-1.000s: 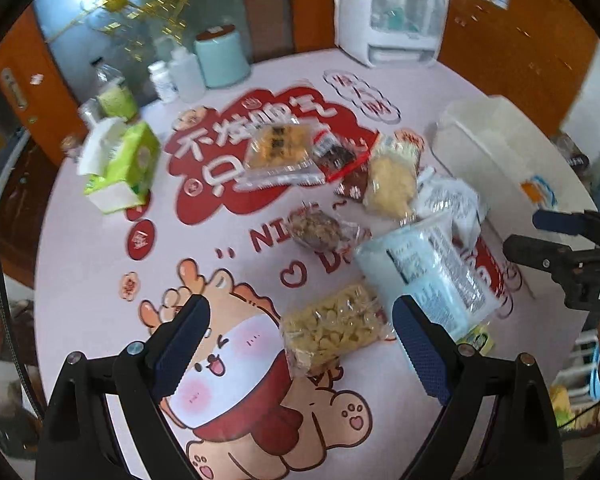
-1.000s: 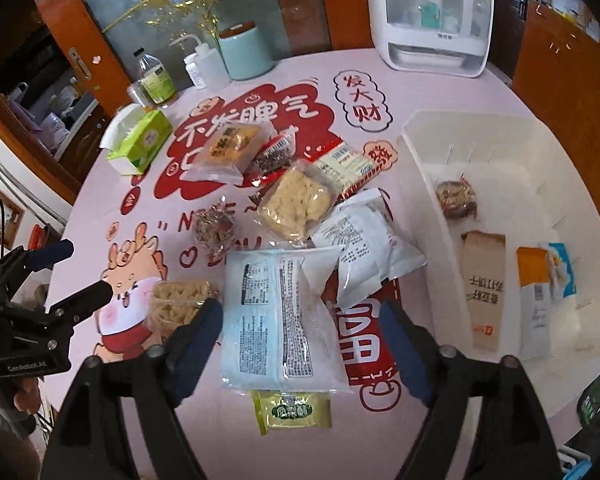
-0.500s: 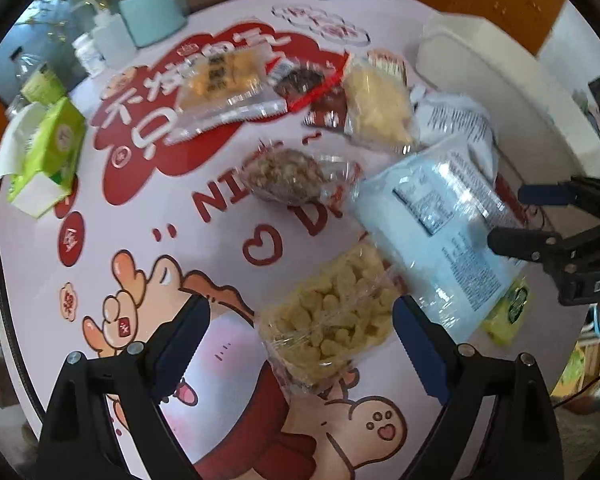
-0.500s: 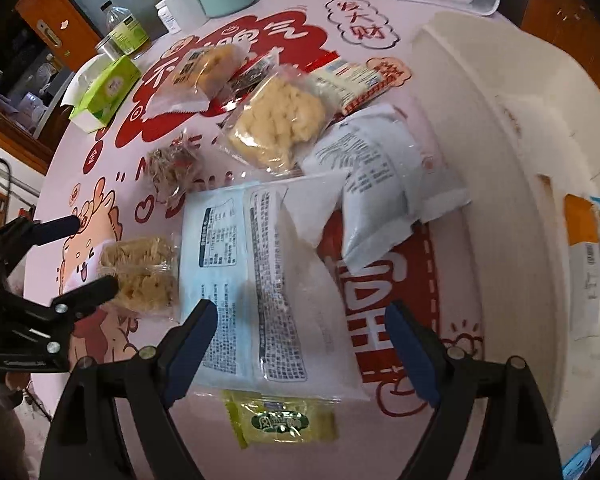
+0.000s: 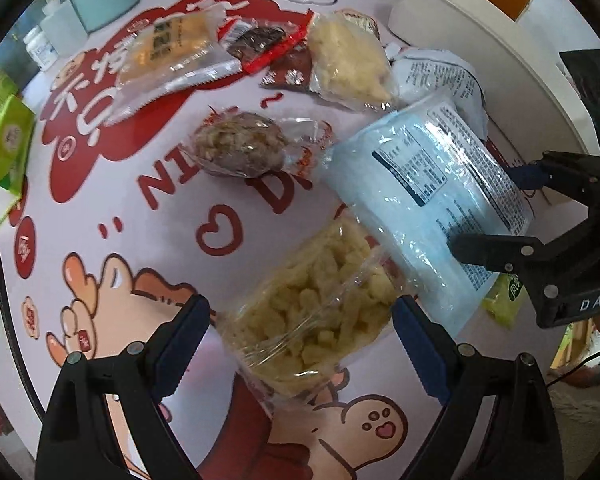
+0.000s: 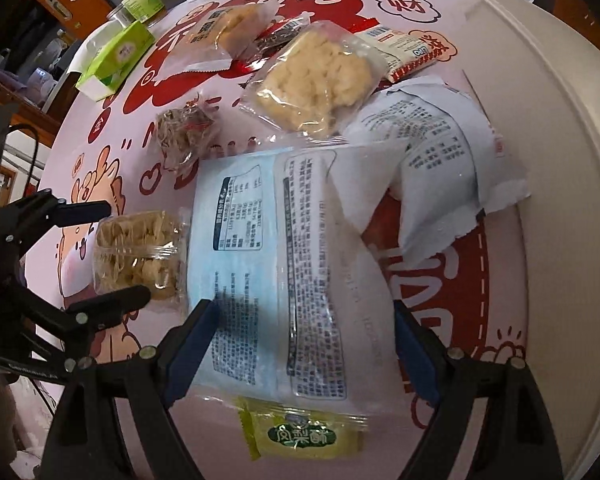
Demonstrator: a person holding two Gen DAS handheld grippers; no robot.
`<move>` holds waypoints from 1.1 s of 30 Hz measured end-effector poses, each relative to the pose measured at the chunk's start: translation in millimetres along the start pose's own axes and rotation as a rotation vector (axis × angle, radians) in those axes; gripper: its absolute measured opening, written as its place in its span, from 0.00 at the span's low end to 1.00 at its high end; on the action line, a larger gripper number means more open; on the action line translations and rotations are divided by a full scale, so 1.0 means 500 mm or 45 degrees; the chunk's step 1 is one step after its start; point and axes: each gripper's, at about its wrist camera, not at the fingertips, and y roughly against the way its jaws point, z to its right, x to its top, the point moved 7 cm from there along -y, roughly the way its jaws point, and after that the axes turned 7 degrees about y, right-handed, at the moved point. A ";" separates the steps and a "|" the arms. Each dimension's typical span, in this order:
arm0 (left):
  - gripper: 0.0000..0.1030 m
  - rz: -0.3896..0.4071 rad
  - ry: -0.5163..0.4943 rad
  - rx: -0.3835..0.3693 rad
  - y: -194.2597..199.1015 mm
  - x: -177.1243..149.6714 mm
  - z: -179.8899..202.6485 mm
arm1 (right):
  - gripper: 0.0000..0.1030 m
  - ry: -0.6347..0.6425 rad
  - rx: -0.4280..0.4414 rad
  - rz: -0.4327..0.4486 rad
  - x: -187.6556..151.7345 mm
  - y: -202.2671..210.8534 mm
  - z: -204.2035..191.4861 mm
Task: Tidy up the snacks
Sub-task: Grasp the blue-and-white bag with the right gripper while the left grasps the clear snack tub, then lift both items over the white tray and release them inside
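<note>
Left gripper (image 5: 300, 344) jaws wide open, straddling a clear bag of yellow puffed snacks (image 5: 308, 312), gripping nothing. Right gripper (image 6: 304, 344) likewise gaping over the pale blue snack pack (image 6: 276, 264), nothing held. Risk: the blue pack overlaps the puffed bag's right edge, so one lift may drag the other; slick film could slip. Green pineapple cake packet (image 6: 300, 436) lies near, under the blue pack's edge. Cream storage bin (image 6: 556, 184) sits right, more snacks far.

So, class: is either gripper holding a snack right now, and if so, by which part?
Nothing is held. The left gripper stands open around the clear bag of yellow puffs; the right gripper stands open over the pale blue packet.
</note>
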 end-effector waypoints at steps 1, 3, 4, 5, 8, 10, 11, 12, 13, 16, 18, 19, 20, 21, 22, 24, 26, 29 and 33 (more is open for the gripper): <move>0.89 -0.007 -0.006 -0.004 -0.003 -0.001 0.002 | 0.83 0.002 0.000 -0.001 0.000 -0.001 -0.001; 0.90 -0.011 -0.022 0.002 -0.006 -0.001 0.005 | 0.81 0.003 0.006 -0.002 0.001 -0.001 -0.001; 0.90 -0.012 -0.028 0.003 -0.006 -0.002 0.005 | 0.79 0.005 0.009 -0.003 0.001 -0.002 -0.003; 0.90 -0.012 -0.029 0.002 -0.006 -0.003 0.006 | 0.77 0.009 0.010 -0.002 0.001 -0.001 -0.004; 0.90 -0.018 -0.035 0.004 -0.007 -0.004 0.008 | 0.70 0.021 0.011 0.000 0.002 0.002 -0.009; 0.90 -0.031 -0.062 0.009 -0.010 -0.011 0.014 | 0.63 0.022 0.023 0.007 0.001 0.005 -0.010; 0.90 -0.037 -0.081 0.023 -0.014 -0.014 0.019 | 0.58 0.020 0.024 0.017 0.001 0.009 -0.009; 0.90 -0.046 -0.107 0.047 -0.018 -0.018 0.023 | 0.55 0.019 0.024 0.023 0.000 0.012 -0.006; 0.90 -0.058 -0.132 0.080 -0.026 -0.022 0.027 | 0.47 0.017 0.027 0.039 0.000 0.018 -0.003; 0.83 -0.069 -0.131 0.107 -0.036 -0.033 0.039 | 0.30 0.017 0.045 0.065 0.001 0.034 0.003; 0.75 -0.066 -0.097 0.123 -0.030 -0.029 0.039 | 0.26 0.028 0.040 0.073 0.000 0.039 0.002; 0.75 -0.068 -0.056 0.135 -0.028 -0.029 0.035 | 0.24 0.031 0.033 0.078 0.000 0.041 0.000; 0.74 -0.071 -0.033 0.143 -0.028 -0.027 0.030 | 0.22 0.040 0.021 0.086 -0.002 0.046 -0.003; 0.74 -0.072 -0.004 0.153 -0.026 -0.026 0.021 | 0.21 0.047 0.014 0.091 -0.002 0.049 -0.005; 0.74 -0.072 0.028 0.170 -0.023 -0.027 0.016 | 0.19 0.057 0.006 0.101 -0.004 0.056 -0.009; 0.73 -0.066 0.091 0.189 -0.010 -0.031 0.004 | 0.17 0.074 -0.003 0.124 -0.005 0.067 -0.017; 0.73 -0.047 0.140 0.190 0.008 -0.032 -0.008 | 0.15 0.102 -0.021 0.139 -0.008 0.078 -0.026; 0.72 0.001 0.203 0.190 0.048 -0.036 0.004 | 0.15 0.128 -0.044 0.151 -0.013 0.091 -0.030; 0.72 0.061 0.298 0.222 0.109 -0.031 0.003 | 0.14 0.138 -0.069 0.195 -0.017 0.120 -0.034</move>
